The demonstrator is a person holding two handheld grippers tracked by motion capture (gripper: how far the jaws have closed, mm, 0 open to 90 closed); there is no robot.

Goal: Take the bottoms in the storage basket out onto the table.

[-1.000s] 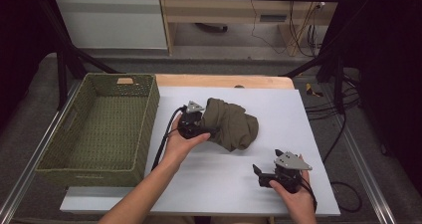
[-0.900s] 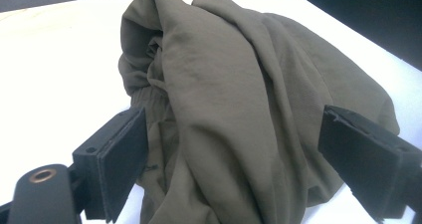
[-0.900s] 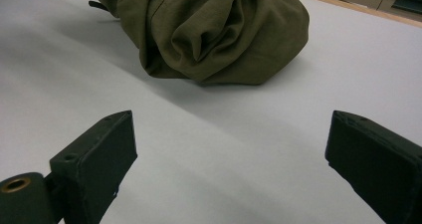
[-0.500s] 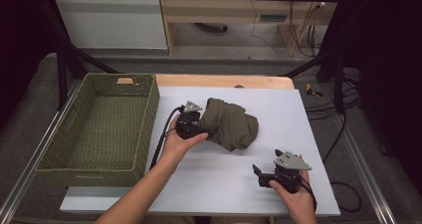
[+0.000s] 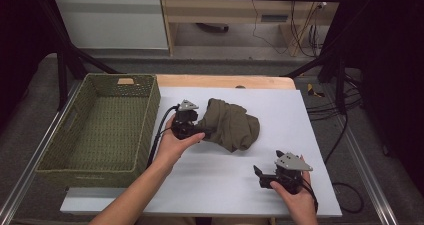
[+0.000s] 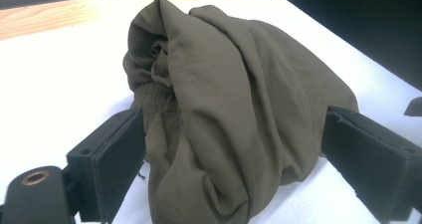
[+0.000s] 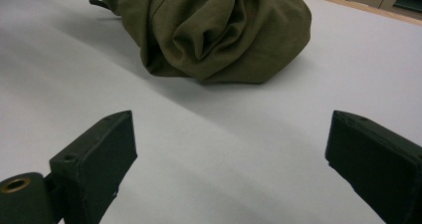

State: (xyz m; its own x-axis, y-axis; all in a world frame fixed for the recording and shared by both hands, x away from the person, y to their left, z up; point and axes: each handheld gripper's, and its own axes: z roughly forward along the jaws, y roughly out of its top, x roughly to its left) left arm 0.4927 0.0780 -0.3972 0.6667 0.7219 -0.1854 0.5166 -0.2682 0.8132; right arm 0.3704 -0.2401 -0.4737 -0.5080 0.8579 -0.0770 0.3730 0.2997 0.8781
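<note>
Left gripper (image 5: 200, 133): jaws spread wide, straddling the near end of a crumpled olive cloth (image 5: 231, 124); its gripper view has the bundle bulging between the pads, contact with them hard to judge, the cloth's bottom edge cut off by the frame. Right gripper (image 5: 261, 173): jaws spread over bare white table (image 5: 220, 185), cloth well ahead of it, its far end cropped. Woven basket (image 5: 102, 126) sits just beyond the left hand (image 5: 172, 146).

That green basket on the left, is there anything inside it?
Nothing shows inside the woven basket: its floor looks bare in the high view. The near wall hides a strip of floor behind it. The olive cloth lies outside, on the white mat.
</note>
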